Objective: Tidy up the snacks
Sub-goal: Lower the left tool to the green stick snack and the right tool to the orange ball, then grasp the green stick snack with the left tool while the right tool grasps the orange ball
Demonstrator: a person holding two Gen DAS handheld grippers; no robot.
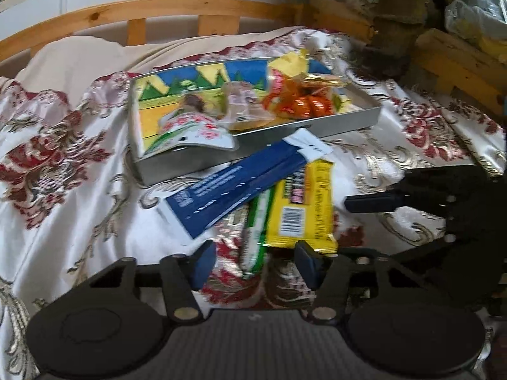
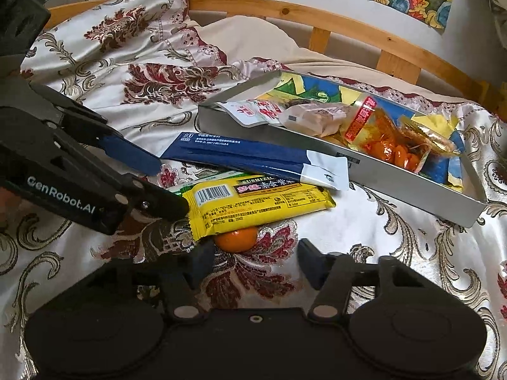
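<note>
Snacks [image 2: 259, 202] lie beside the tray [image 2: 396, 186]; both hand-held grippers, left [image 1: 253, 259] and right [image 2: 253, 259], gape empty.

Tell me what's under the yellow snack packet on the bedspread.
An orange round item pokes out beneath the yellow packet's near edge; a green packet also lies partly under it. How far either extends beneath is covered. The blue packet overlaps its top.

Left hand-held gripper [image 1: 253, 259] low, jaws spread, right hand-held gripper [image 2: 256, 262] low, jaws spread, both empty
</note>
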